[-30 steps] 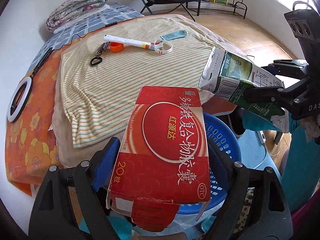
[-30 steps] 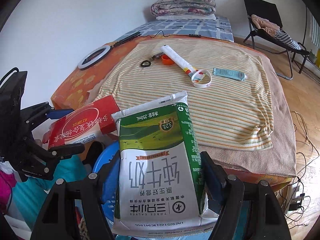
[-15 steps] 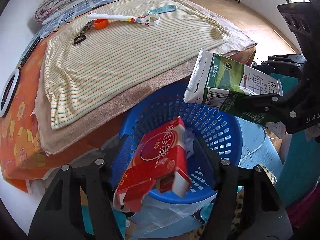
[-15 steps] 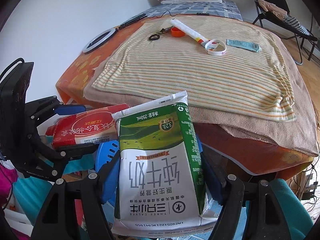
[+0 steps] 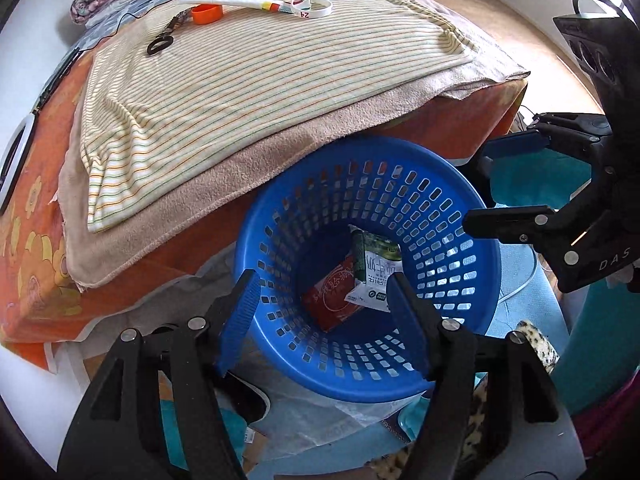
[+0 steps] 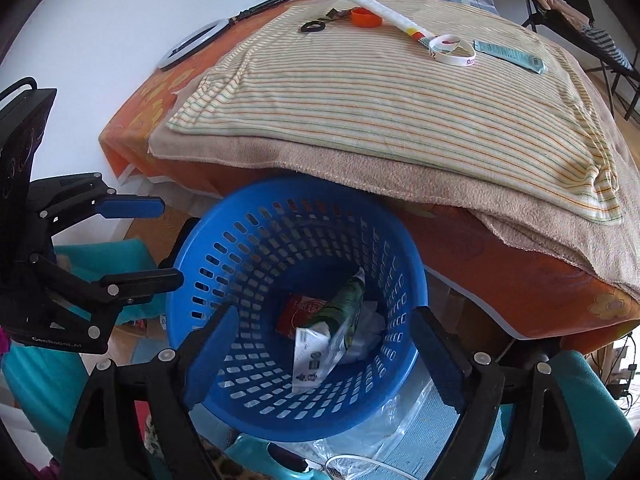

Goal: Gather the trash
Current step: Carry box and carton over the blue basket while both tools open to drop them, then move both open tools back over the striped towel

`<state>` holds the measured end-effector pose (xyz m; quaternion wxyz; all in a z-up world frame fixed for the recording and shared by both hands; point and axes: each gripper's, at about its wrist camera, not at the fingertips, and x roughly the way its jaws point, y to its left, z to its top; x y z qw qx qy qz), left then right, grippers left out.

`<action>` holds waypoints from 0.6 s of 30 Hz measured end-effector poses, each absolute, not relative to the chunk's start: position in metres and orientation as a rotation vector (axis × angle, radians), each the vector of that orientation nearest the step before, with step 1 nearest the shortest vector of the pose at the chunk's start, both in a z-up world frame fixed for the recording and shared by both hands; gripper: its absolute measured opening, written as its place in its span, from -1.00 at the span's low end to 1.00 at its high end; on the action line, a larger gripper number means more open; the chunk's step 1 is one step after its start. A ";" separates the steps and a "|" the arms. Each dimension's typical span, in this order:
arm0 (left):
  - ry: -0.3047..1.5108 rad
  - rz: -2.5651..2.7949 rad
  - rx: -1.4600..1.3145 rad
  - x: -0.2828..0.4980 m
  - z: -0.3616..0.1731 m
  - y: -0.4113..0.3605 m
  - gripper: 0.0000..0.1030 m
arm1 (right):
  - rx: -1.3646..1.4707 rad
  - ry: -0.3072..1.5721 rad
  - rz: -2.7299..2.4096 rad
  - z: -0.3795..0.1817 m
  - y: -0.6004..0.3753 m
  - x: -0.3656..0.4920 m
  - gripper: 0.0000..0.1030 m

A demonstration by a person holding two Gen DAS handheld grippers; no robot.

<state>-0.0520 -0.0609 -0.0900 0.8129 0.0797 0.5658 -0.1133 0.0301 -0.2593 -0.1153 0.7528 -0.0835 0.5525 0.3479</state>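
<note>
Now two pieces are binned, with more left on the bed.

From the left wrist view, the red box (image 5: 334,298) and the milk carton (image 5: 376,270) are seen lying at the bottom of the blue basket (image 5: 472,216); the left gripper (image 5: 324,308) is held spread above it, nothing between its jaws. From the right wrist view, the right gripper (image 6: 320,350) is caught opening wider over the basket, empty too. On the striped cloth (image 6: 360,100), an orange cap (image 6: 365,17), a white tube (image 6: 386,14), a white band (image 6: 452,51) and a teal wrapper (image 6: 510,55) are judged yet to be collected.
</note>
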 end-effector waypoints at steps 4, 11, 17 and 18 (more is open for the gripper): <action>1.200 -0.235 0.164 -0.050 -0.087 -0.060 0.32 | -0.174 1.204 0.741 -0.114 -0.262 0.033 0.73; 1.182 -0.221 0.135 -0.048 -0.081 -0.056 0.32 | -0.186 1.194 0.713 -0.110 -0.265 0.035 0.73; 1.145 -0.210 0.115 -0.044 -0.073 -0.054 0.32 | -0.177 1.164 0.709 -0.102 -0.267 0.037 0.73; 1.138 -0.209 0.109 -0.043 -0.071 -0.053 0.32 | -0.167 1.166 0.713 -0.102 -0.268 0.037 0.73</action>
